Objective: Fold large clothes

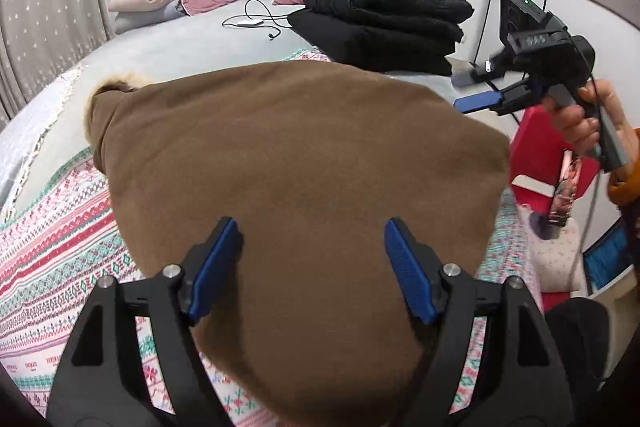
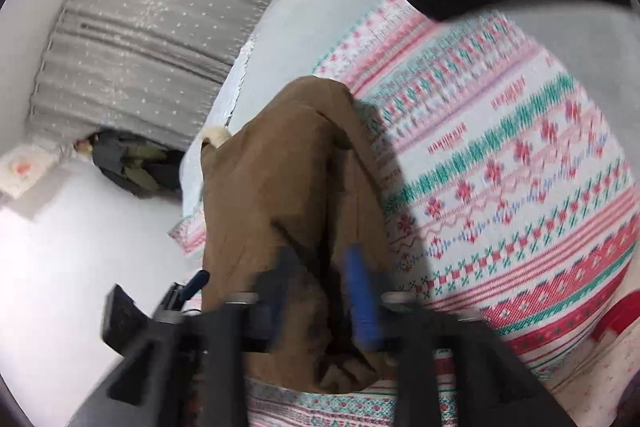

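Jaws of both grippers stand released, the brown coat [image 1: 296, 163] lying between and beneath each pair.

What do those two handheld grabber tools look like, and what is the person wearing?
Each gripper is a black frame with silver bolts and two flat blue fingers. The right gripper has a pistol-style handle, a boxy black camera on top and a thin cable. The sleeve is mustard-orange.
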